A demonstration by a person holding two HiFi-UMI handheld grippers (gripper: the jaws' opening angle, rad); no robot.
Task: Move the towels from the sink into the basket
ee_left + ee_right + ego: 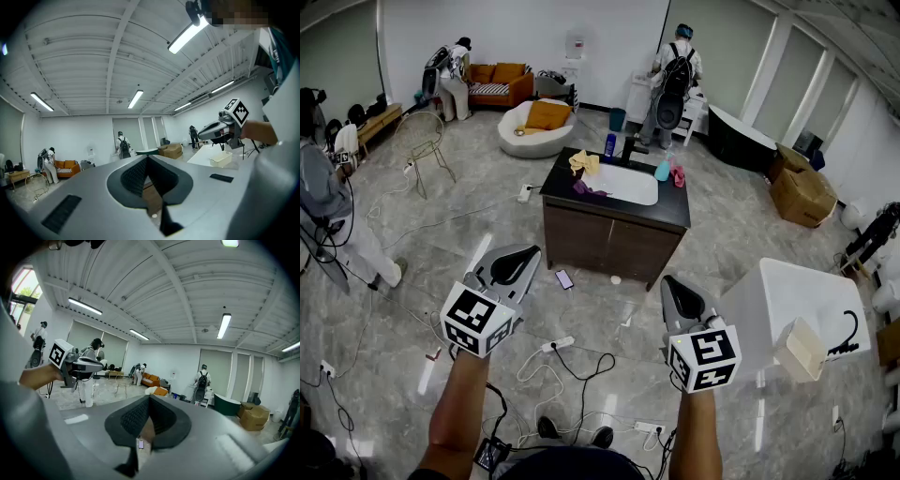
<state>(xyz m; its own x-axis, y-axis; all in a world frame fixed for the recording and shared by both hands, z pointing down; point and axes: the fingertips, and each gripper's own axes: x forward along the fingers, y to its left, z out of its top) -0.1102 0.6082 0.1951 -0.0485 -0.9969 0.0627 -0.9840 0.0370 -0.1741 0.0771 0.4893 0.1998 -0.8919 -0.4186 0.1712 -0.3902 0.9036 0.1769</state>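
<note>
Item: two claws, both closed on nothing, held above the floor well short of the sink.

Left claw: jaws together, nothing between them, pointing level toward the dark desk. Right claw: jaws together, empty, tipped slightly down. White sink: set in the dark desk's top. Yellow towel: on that desk's back left corner. Purple towel: draped at the sink's left rim. Pink towel: by the desk's right edge, just beside a teal bottle. Cream basket: near the front right corner of the white desk, well apart from the sink. Cables: loose across the floor under both claws.
</note>
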